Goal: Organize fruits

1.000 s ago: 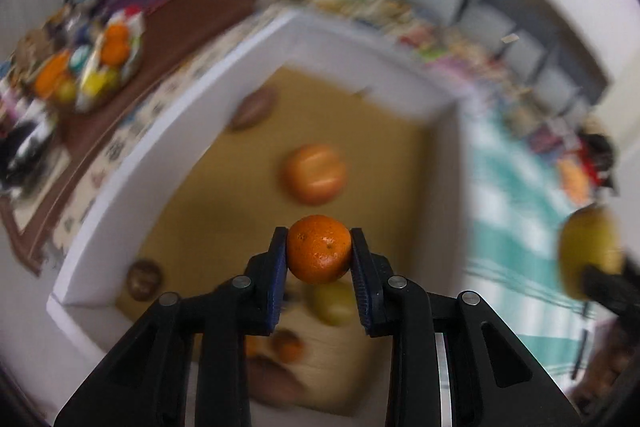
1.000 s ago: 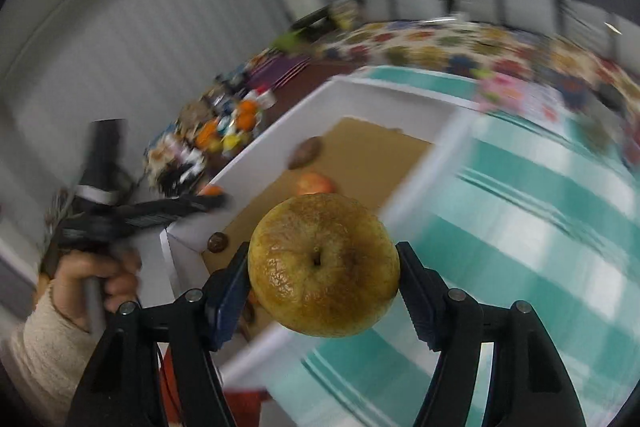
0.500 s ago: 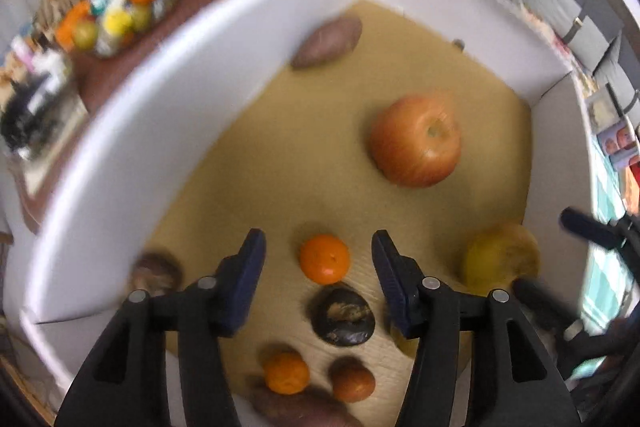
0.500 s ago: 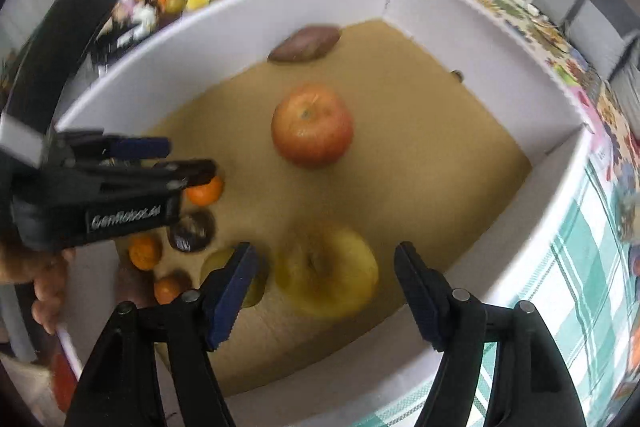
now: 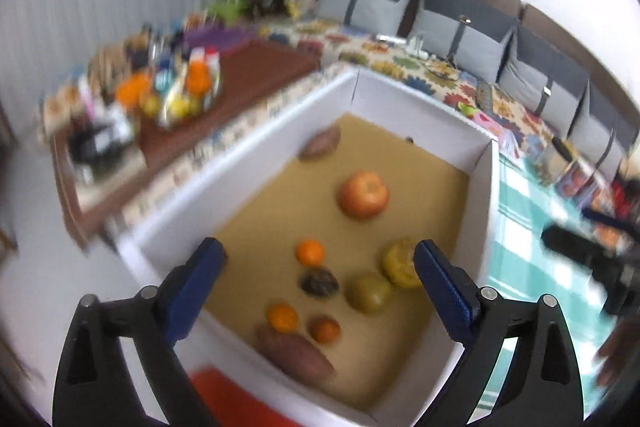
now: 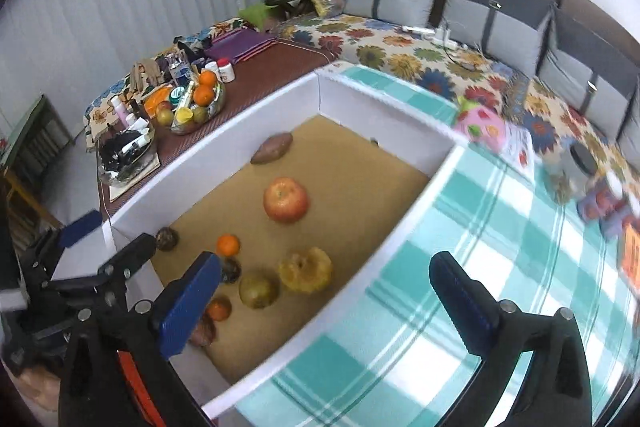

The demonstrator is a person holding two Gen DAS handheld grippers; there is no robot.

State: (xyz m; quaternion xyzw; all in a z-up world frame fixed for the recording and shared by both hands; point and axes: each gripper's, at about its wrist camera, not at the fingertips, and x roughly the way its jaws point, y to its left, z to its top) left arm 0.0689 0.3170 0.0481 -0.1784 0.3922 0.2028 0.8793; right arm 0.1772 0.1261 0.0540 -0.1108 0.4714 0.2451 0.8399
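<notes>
Your left claw (image 5: 318,281) hangs above the white box (image 5: 256,155), its jaws opening wide with nothing gripped. Inside the box, going left to right in the right wrist view: a small orange (image 6: 228,244) at 9 o'clock of the box floor, a greenish fruit (image 6: 259,290) at 6, a red apple (image 6: 286,199) in the middle, and a wrinkled yellow apple (image 6: 305,269) at 5. Your right claw (image 6: 324,301) is likewise spreading, empty, over the box's near edge and the checked cloth (image 6: 472,267).

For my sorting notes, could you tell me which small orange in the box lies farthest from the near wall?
The orange beside the dark fruit; the other two sit by the sweet potato.
</notes>
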